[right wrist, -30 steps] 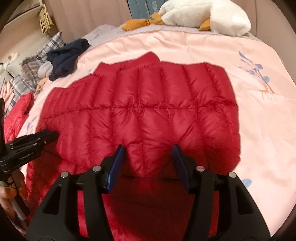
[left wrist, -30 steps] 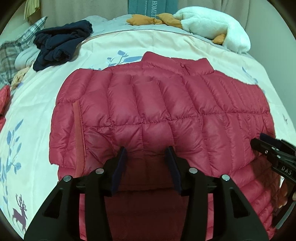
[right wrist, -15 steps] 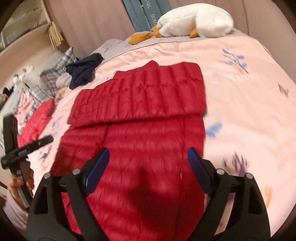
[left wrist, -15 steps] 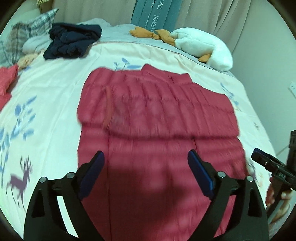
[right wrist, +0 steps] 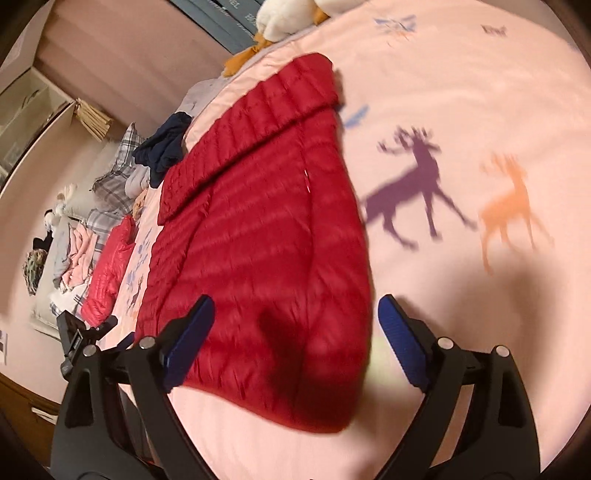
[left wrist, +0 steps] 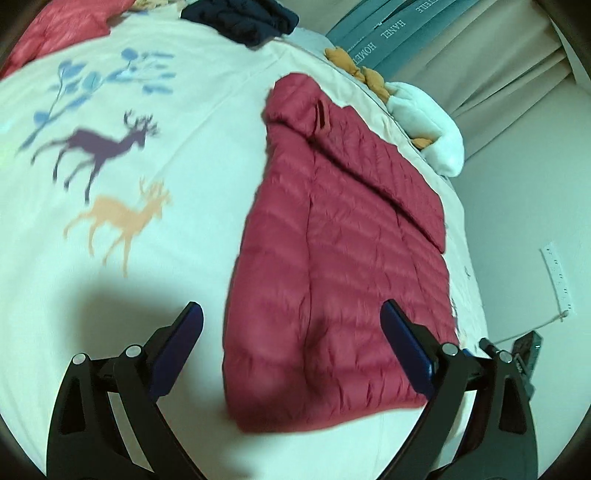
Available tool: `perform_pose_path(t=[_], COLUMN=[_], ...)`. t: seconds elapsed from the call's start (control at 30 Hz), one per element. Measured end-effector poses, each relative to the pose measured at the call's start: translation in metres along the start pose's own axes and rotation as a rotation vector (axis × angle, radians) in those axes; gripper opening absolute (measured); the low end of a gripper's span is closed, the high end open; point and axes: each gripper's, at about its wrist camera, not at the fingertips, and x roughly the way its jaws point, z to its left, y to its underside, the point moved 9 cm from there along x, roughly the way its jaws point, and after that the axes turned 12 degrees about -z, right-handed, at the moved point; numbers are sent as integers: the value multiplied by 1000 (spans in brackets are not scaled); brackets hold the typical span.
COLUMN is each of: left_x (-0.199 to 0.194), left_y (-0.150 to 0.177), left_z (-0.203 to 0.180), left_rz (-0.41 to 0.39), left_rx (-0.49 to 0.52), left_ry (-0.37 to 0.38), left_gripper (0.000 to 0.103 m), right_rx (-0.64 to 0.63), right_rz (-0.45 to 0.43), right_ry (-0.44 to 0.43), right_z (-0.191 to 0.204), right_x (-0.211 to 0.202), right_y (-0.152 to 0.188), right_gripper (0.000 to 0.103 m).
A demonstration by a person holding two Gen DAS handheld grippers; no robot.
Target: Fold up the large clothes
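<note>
Bed covered by pale deer-print quilt (left wrist: pixel 155 229); red puffer jacket (left wrist: pixel 340 266) laid flat on it, dark navy garment (left wrist: pixel 240 18) and white plush toy (left wrist: pixel 428 122) near far edge.

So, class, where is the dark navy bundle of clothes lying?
The dark navy bundle of clothes lies at the bed's far end, top centre in the left wrist view, beyond the red quilted jacket.

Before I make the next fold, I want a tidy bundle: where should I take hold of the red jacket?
Probably the near hem of the red jacket, one corner per hand-held gripper, coming from the near bed edge. The top is already folded down, the hem lies flat and free, and both the left hand-held gripper and the right hand-held gripper are open above it.
</note>
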Motion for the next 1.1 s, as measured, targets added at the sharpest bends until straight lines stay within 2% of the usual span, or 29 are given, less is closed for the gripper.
perform_pose_path(t=[0.17,0.33,0.7,0.97,1.1], left_x=[2,7,10,21,20], left_y=[12,22,34,34,38], left_z=[1,4,-12,-26,-31], left_rz=[38,44,69,95,101], left_rx=[-52,-61,-74,-72,-67], left_ry=[72,75,153,208,234], left_gripper=[97,97,97,97,97], right_rx=[31,40,52,171,209], right_rz=[42,48,59,48,74], right_ry=[-39,-59,-74,-151,-192], right_z=[2,12,27,31,36], right_x=[1,8,26,35,38], right_y=[21,28,28,20,24], right_gripper=[91,93,93,89,86])
